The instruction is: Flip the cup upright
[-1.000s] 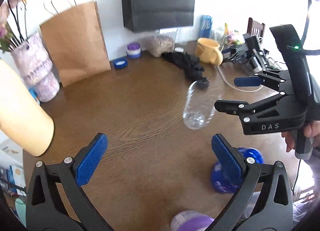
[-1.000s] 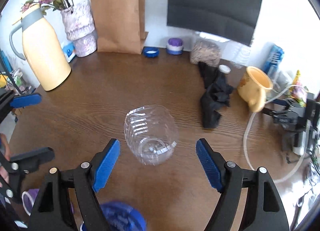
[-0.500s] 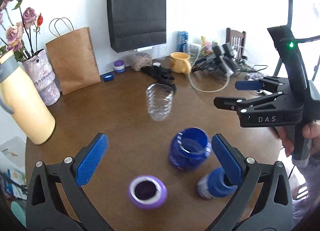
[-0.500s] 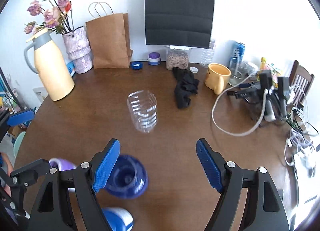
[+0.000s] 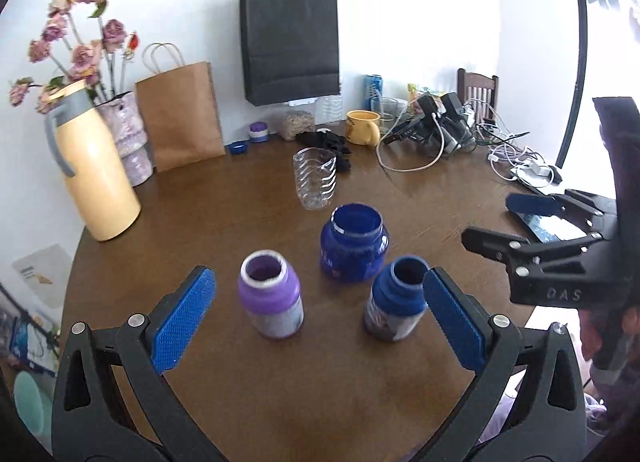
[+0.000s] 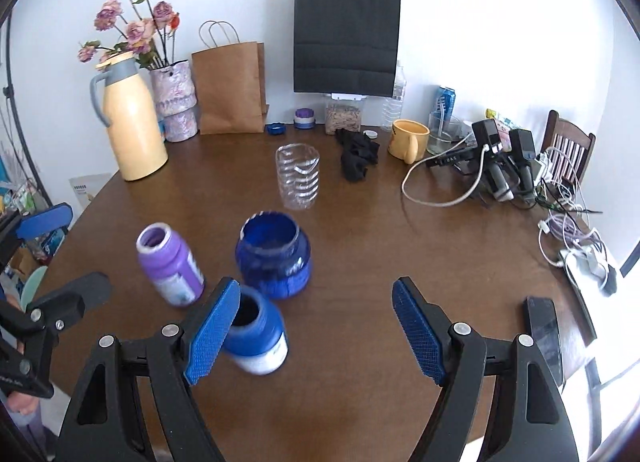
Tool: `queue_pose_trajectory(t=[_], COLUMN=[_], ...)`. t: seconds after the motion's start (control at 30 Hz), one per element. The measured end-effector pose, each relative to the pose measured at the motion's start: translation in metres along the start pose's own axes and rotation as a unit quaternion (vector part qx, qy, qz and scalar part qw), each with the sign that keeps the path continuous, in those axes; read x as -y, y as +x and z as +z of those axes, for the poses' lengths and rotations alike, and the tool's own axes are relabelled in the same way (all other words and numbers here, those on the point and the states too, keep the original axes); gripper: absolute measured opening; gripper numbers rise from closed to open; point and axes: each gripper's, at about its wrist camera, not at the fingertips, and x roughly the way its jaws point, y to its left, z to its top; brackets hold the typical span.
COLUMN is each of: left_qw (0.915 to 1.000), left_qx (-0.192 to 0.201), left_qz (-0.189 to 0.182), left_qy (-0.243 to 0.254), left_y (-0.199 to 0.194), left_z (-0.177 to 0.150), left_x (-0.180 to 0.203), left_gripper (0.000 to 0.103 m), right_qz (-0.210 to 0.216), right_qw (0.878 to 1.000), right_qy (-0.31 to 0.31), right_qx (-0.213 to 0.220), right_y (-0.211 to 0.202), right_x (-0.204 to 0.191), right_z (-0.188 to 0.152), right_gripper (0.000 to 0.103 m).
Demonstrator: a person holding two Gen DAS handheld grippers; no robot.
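Both our grippers, left gripper (image 5: 316, 318) and right gripper (image 6: 316, 334), gape empty above the brown worktop (image 6: 400, 246); behind the clear cup (image 6: 298, 176) hangs a black bag (image 6: 346, 34).

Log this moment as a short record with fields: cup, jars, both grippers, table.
cup: clear cup standing upright, open end up, untouched
jars: purple jar, wide blue jar, small blue jar, all lidless, near the cup
left gripper: open, holding nothing
right gripper: open, holding nothing
table: dark wood

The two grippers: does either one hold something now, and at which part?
Nothing is held. The left gripper and right gripper are both open; the clear cup stands free.
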Motion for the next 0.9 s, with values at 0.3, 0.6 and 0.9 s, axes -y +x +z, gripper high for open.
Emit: queue_pose_trajectory(t=[0.3, 0.6, 0.9], left_qw=[0.9995, 0.996, 0.9939], left_qx=[0.005, 0.018, 0.012], left_qz=[0.017, 0.061, 0.079], left_qy=[-0.025, -0.064, -0.077], left_y=[-0.043, -0.079, -0.095], left_z=[-0.035, -0.055, -0.075], left_x=[0.011, 0.007, -0.003], left_gripper=[0.103, 0.103, 0.103], right_qz=[0.014, 0.04, 0.056], right_qw=[1.0, 0.998, 0.997], right_qy=[-0.001, 0.012, 0.001], right_qx=[0.024, 0.043, 0.047], right_y=[-0.037, -0.056, -0.062], right_x=[-0.02, -0.027, -0.043], right_z=[-0.041, -0.056, -0.063], right_gripper=[0.082, 0.082, 0.082])
